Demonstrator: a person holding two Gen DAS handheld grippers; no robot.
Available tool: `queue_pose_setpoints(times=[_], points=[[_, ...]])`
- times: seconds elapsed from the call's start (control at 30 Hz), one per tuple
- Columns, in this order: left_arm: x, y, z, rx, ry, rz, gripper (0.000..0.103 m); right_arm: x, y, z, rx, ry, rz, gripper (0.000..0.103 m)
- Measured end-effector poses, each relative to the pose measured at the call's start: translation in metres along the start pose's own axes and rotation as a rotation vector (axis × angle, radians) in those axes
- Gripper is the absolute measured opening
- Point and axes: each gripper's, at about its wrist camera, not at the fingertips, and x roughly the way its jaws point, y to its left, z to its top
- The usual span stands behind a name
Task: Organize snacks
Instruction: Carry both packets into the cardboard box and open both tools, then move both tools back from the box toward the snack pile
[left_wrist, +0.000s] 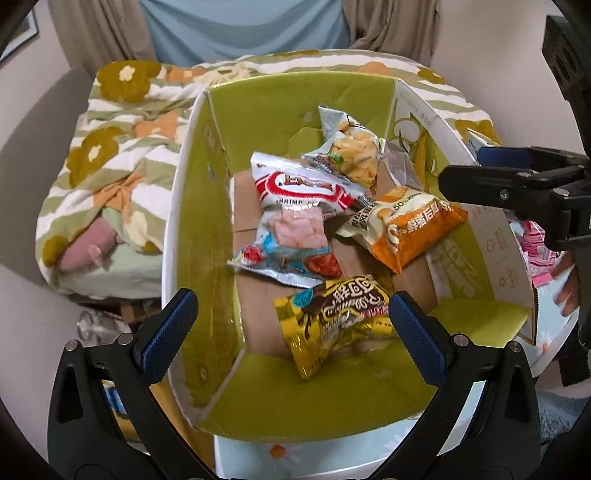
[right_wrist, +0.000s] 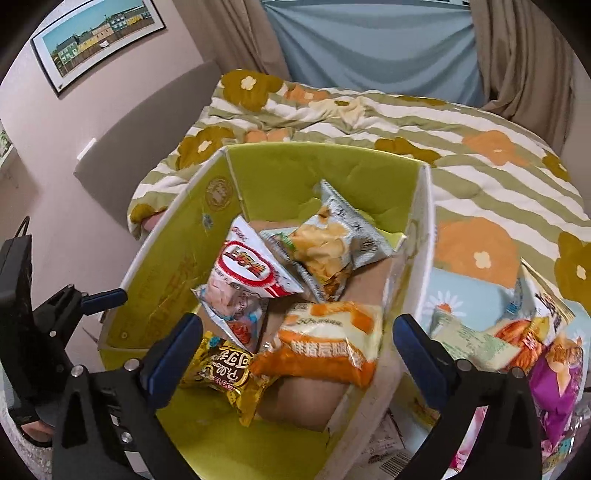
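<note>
An open cardboard box (left_wrist: 280, 122) (right_wrist: 177, 273) with green inner flaps stands on the bed. Inside lie a yellow pack (left_wrist: 332, 321) (right_wrist: 221, 373), an orange pack (left_wrist: 406, 229) (right_wrist: 325, 343), a white-and-red shrimp snack pack (left_wrist: 295, 218) (right_wrist: 243, 280) and a silver chips pack (left_wrist: 351, 147) (right_wrist: 328, 243). My left gripper (left_wrist: 291, 328) is open and empty above the box's near end. My right gripper (right_wrist: 297, 350) is open and empty above the box; it also shows in the left wrist view (left_wrist: 517, 177).
More snack packs lie on the bed right of the box: orange and purple ones (right_wrist: 546, 354) and a pink one (left_wrist: 535, 247). A flowered quilt (right_wrist: 461, 147) covers the bed. A grey headboard (right_wrist: 147, 122), curtains and a framed picture (right_wrist: 96, 40) stand behind.
</note>
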Motion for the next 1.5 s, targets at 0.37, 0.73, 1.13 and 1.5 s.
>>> queue_pose_setpoints(times=[0.37, 0.73, 1.13, 1.5], points=[[-0.027, -0.011, 0.003, 0.011, -0.061, -0.021, 0.103, -0.032, 0.004, -0.007, -0.005, -0.04, -0.02, 0.103], [-0.059, -0.046, 0.013, 0.098, -0.12, -0.11, 0.103, -0.099, 0.003, -0.03, 0.058, -0.14, -0.105, 0.103], [-0.08, -0.137, 0.027, 0.191, -0.183, -0.176, 0.103, -0.187, -0.062, -0.083, 0.151, -0.222, -0.299, 0.103], [-0.059, -0.276, 0.03, 0.147, -0.128, -0.207, 0.103, -0.246, -0.177, -0.14, 0.167, -0.202, -0.356, 0.103]])
